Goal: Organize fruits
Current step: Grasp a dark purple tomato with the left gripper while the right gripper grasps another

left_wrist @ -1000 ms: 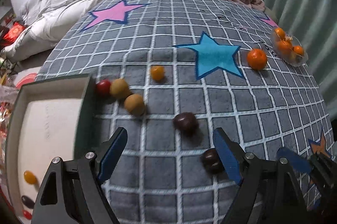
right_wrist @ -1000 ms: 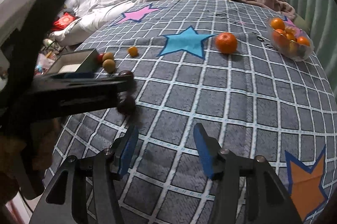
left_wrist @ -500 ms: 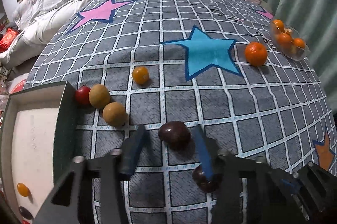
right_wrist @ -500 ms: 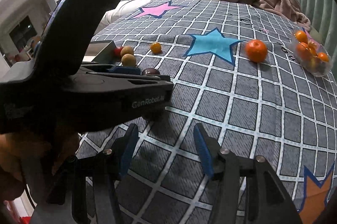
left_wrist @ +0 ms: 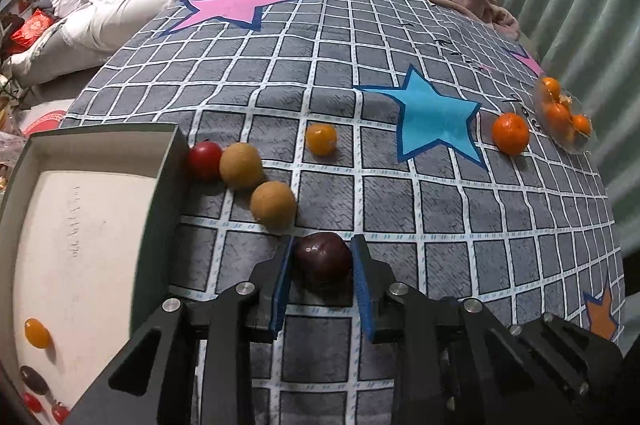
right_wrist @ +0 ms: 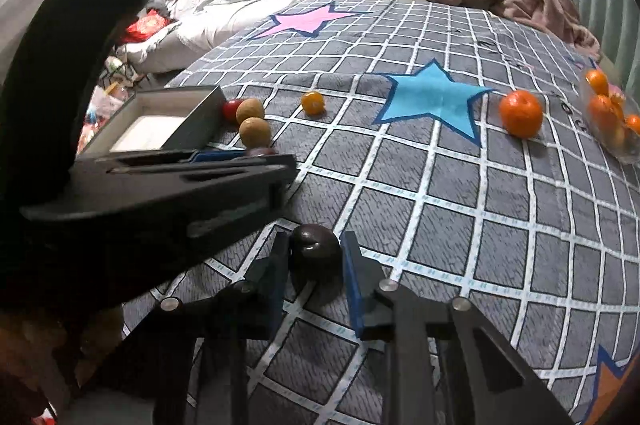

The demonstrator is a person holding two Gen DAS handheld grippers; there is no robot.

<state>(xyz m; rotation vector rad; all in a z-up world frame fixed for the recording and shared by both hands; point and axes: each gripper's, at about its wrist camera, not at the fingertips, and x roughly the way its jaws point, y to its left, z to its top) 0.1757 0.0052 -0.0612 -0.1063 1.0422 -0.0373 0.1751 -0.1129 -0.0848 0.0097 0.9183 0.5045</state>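
The left gripper (left_wrist: 323,271) clamps its blue pads on a glossy dark plum (left_wrist: 323,261) resting on the gridded grey cloth of the tabletop (left_wrist: 500,225), beside the shallow box (left_wrist: 164,193). The right gripper (right_wrist: 314,263) likewise squeezes a second dark plum (right_wrist: 314,253) on the cloth. Two matte tan round fruits (left_wrist: 273,205) lie just beyond the left gripper's plum.

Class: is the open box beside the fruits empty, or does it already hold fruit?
Not empty. The box holds a few small fruits, including a small orange fruit, near its lower corner.
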